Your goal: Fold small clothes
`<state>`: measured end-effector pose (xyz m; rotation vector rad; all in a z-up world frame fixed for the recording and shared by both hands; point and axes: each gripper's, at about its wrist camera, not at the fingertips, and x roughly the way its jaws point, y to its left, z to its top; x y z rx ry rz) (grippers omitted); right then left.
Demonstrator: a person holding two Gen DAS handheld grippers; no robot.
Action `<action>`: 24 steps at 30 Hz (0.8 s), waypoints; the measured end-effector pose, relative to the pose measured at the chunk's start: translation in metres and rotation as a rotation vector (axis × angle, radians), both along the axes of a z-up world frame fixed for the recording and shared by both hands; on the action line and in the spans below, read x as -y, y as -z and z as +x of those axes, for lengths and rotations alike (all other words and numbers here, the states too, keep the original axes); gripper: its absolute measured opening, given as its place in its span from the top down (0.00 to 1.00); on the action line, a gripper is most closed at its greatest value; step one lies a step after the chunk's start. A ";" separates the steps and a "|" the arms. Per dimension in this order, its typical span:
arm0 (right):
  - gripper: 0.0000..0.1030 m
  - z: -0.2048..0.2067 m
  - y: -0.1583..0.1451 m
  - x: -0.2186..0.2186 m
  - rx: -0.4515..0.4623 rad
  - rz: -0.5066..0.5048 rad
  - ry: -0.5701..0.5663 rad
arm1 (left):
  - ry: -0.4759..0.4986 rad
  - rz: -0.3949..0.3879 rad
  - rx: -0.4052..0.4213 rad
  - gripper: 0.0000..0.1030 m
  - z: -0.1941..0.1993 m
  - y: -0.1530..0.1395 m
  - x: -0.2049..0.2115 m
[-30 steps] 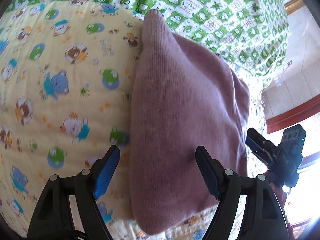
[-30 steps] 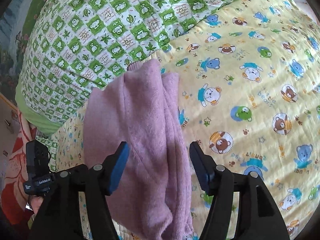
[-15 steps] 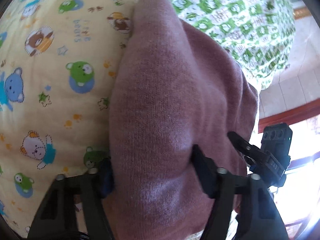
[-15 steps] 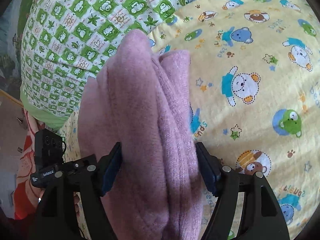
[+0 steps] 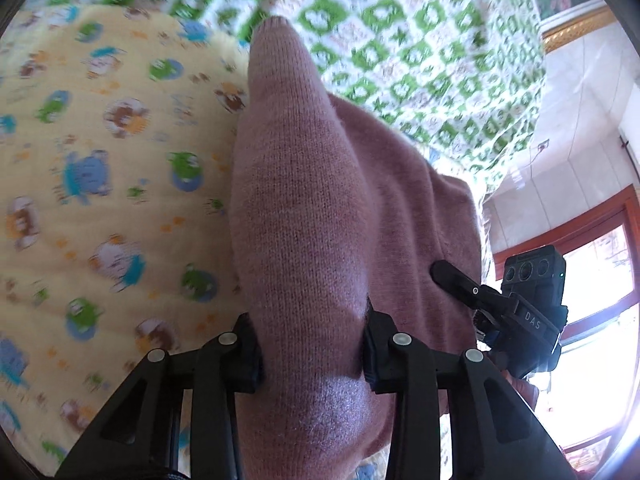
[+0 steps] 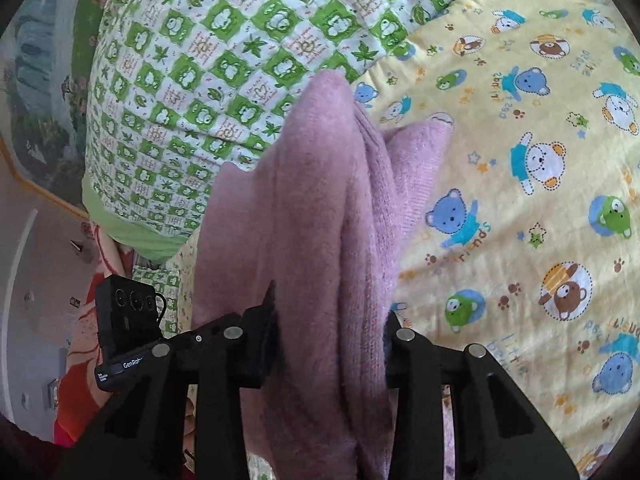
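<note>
A folded pink knitted garment point(image 5: 312, 216) lies on a yellow bear-print blanket point(image 5: 100, 200). My left gripper point(image 5: 312, 344) is shut on its near edge, and the fabric bulges up between the fingers. In the right wrist view the same pink garment point(image 6: 320, 220) is bunched into ridges, and my right gripper point(image 6: 328, 344) is shut on its other end. The right gripper also shows in the left wrist view point(image 5: 460, 280), pressed against the garment's side. The left gripper's body shows at the left of the right wrist view point(image 6: 128, 332).
A green-and-white checked quilt point(image 6: 208, 64) lies behind the garment, against the yellow blanket point(image 6: 540, 160). A tiled wall and a red-framed window point(image 5: 580, 240) are at the right of the left wrist view. A painted wall point(image 6: 36, 60) is beyond the bed's edge.
Both grippers moved onto the garment and closed on it from open. The fabric is now pinched and raised in folds between each pair of fingers, lifted slightly off the blanket.
</note>
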<state>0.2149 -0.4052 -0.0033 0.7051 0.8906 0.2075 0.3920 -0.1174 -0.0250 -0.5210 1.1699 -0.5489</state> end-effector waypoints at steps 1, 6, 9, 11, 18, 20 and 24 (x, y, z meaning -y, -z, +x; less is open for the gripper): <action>0.64 -0.001 -0.003 -0.006 0.004 0.002 -0.007 | -0.008 -0.004 0.004 0.65 -0.005 -0.004 -0.009; 0.64 -0.002 -0.012 -0.045 0.028 0.026 -0.063 | -0.062 0.004 0.037 0.65 -0.034 -0.027 -0.059; 0.64 -0.001 -0.013 -0.074 0.035 0.042 -0.112 | -0.111 0.015 0.047 0.65 -0.055 -0.038 -0.094; 0.64 0.001 -0.011 -0.092 0.034 0.053 -0.142 | -0.144 0.018 0.045 0.65 -0.067 -0.042 -0.114; 0.64 0.009 0.007 -0.155 -0.004 0.089 -0.240 | -0.223 0.037 0.017 0.65 -0.105 -0.037 -0.183; 0.64 0.011 0.015 -0.171 -0.025 0.100 -0.265 | -0.236 0.037 0.004 0.65 -0.117 -0.031 -0.201; 0.64 0.012 0.030 -0.196 -0.062 0.115 -0.322 | -0.258 0.025 -0.022 0.65 -0.136 -0.017 -0.230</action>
